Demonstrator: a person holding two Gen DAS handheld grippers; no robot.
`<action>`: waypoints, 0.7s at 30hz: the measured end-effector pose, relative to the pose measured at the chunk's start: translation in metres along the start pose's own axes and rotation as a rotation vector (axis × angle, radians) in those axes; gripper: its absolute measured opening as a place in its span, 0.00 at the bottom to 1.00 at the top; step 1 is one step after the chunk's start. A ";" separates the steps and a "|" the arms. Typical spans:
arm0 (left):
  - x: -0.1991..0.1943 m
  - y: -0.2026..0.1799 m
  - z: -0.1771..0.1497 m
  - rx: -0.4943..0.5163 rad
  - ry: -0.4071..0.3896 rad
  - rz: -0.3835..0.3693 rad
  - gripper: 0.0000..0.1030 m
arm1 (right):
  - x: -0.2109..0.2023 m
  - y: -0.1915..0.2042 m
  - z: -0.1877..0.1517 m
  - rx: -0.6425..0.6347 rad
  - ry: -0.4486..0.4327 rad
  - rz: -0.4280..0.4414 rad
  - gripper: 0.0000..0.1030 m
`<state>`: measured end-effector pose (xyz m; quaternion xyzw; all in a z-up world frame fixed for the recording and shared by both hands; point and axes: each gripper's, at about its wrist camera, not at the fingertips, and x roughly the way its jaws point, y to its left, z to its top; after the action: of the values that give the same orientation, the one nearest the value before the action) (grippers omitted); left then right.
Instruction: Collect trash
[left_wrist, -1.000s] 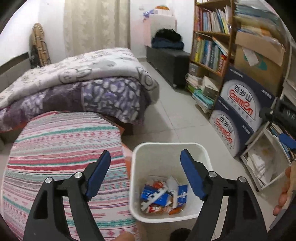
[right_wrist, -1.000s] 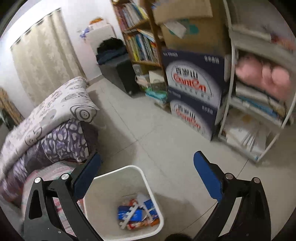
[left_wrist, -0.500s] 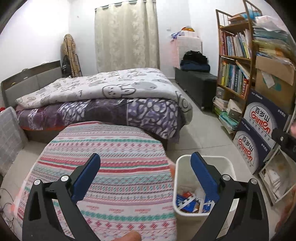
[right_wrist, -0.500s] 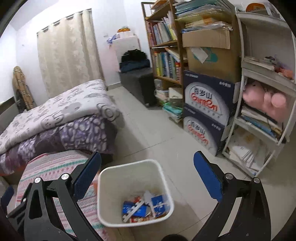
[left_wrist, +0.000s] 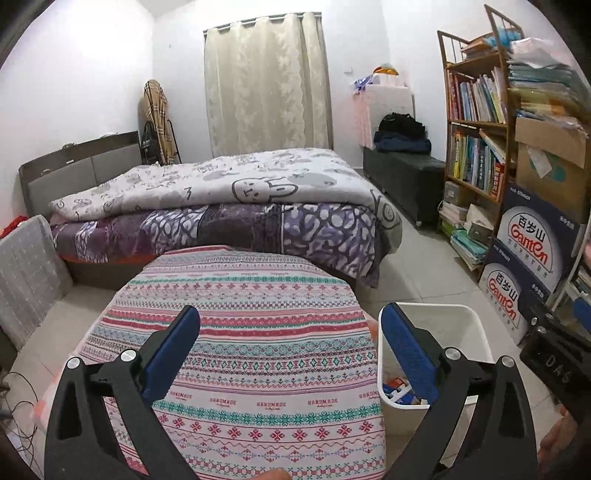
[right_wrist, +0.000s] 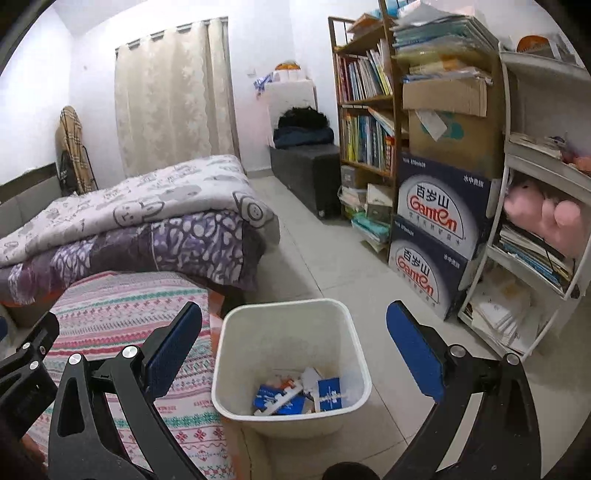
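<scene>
Beside the patterned worktop (right_wrist: 122, 314), on the floor: one white bin (right_wrist: 291, 365), holding blue and white wrappers (right_wrist: 295, 397) at its bottom. Left gripper (left_wrist: 290, 343), above the worktop beside the bin: jaws wide apart, empty. Right gripper (right_wrist: 293, 347), above the bin: jaws wide apart, empty.

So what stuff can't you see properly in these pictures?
- Left wrist view: most of the trash in the white bin is hidden by the left gripper's fingers.
- Right wrist view: print on the blue wrappers is too small to read.
- Both views: the patterned table's near edge is cut off by the frame.
</scene>
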<state>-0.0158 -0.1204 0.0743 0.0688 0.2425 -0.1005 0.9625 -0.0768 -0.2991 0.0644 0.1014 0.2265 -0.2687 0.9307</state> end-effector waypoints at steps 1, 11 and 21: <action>-0.001 0.000 0.001 0.002 -0.005 -0.001 0.93 | -0.002 0.002 0.000 -0.005 -0.012 0.000 0.93; -0.001 -0.007 0.001 -0.013 -0.002 -0.009 0.93 | -0.008 0.007 -0.002 -0.039 -0.052 -0.008 0.93; 0.004 -0.008 0.001 -0.024 0.018 -0.019 0.93 | -0.004 0.004 -0.004 -0.027 -0.026 0.004 0.93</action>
<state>-0.0142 -0.1291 0.0726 0.0559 0.2528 -0.1060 0.9601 -0.0797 -0.2927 0.0628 0.0860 0.2176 -0.2650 0.9354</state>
